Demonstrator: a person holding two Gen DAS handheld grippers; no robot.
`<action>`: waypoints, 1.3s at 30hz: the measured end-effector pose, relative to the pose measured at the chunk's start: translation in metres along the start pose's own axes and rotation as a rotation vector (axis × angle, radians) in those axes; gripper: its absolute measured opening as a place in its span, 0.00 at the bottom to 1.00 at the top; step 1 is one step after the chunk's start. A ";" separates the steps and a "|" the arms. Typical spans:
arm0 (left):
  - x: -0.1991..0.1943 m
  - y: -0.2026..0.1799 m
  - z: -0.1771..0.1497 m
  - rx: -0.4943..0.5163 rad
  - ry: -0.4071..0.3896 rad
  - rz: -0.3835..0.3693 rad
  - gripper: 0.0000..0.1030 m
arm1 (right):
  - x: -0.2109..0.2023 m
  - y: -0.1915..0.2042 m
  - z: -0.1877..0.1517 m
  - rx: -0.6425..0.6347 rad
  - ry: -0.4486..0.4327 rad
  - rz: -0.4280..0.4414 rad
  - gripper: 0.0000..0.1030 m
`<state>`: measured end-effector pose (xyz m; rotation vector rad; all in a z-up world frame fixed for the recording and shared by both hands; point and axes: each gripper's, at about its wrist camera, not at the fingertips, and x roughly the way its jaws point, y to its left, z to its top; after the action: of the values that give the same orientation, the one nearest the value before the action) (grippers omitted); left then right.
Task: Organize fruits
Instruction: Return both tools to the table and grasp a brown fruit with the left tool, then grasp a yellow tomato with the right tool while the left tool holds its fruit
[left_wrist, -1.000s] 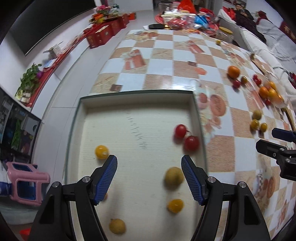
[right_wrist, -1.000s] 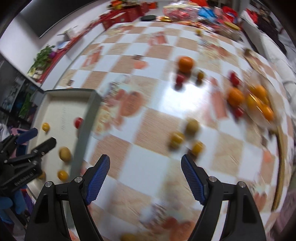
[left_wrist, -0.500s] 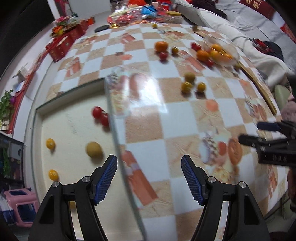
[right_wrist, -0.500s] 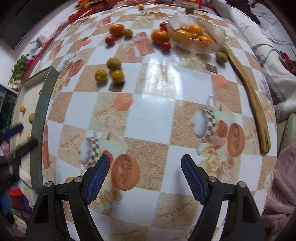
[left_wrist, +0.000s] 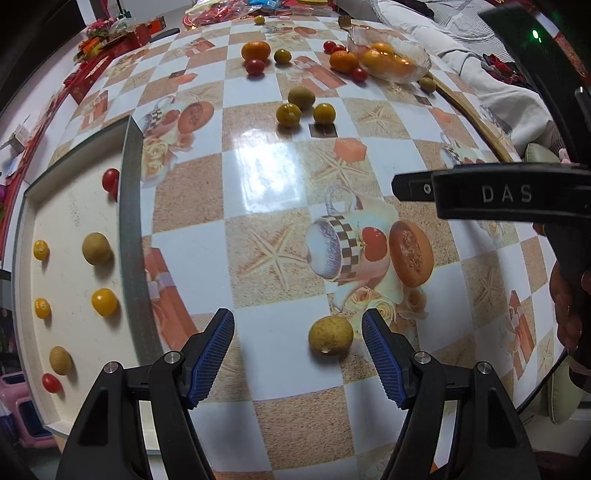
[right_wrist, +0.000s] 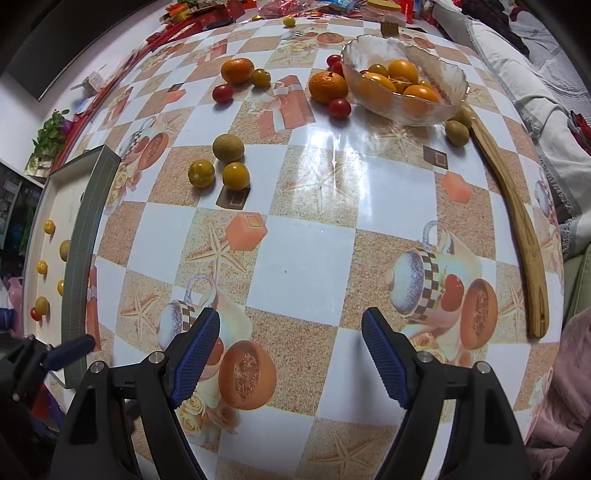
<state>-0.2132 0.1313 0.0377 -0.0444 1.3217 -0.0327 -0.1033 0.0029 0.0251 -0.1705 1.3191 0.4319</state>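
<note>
Left gripper (left_wrist: 297, 347), black frame with blue ribbed pads, was spread wide and held nothing. A round yellow-brown fruit (left_wrist: 330, 334) sat on the checkered tablecloth (left_wrist: 266, 173) between its fingers, nearer the right pad, touching neither.

Right gripper (right_wrist: 290, 347) was also spread wide and empty, over bare cloth printed with cups and starfish. In the left view its black body marked DAS (left_wrist: 506, 194) came in from the right edge.

Shallow cream tray with a grey rim (left_wrist: 130, 229) lay at the table's left side. Inside it: red cherry tomato (left_wrist: 110, 179) by the far rim, brownish round fruit (left_wrist: 96, 248), yellow round fruit (left_wrist: 105, 302), two small orange-yellow fruits (left_wrist: 41, 249) along the left wall, another brownish fruit (left_wrist: 60, 360) with a small red tomato (left_wrist: 51, 382) just beside it.

Mid-table, well apart from both grippers: cluster of one brownish-green fruit (right_wrist: 228, 147) and two yellow fruits (right_wrist: 201, 172) close together. Farther back, a tangerine (right_wrist: 237, 70) with a yellow-green fruit and red tomato (right_wrist: 222, 93) near it.

Clear scalloped glass bowl (right_wrist: 448, 72) held several oranges. A tangerine (right_wrist: 328, 87) and red tomato (right_wrist: 339, 107) sat just beside the bowl's left side, two greenish fruits (right_wrist: 457, 132) at its right. Long wooden stick (right_wrist: 517, 221) ran along the table's right edge.
</note>
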 end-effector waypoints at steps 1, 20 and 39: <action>0.003 -0.002 -0.001 0.002 0.004 0.004 0.71 | 0.001 0.000 0.001 -0.004 0.000 0.001 0.80; 0.025 -0.017 -0.003 -0.047 0.026 0.098 0.70 | 0.036 0.033 0.064 -0.145 -0.061 0.005 0.66; 0.013 -0.010 0.003 -0.150 0.029 -0.059 0.28 | 0.023 0.022 0.071 -0.150 -0.091 0.050 0.22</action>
<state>-0.2071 0.1207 0.0261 -0.2110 1.3501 0.0161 -0.0439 0.0534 0.0234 -0.2409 1.2035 0.5752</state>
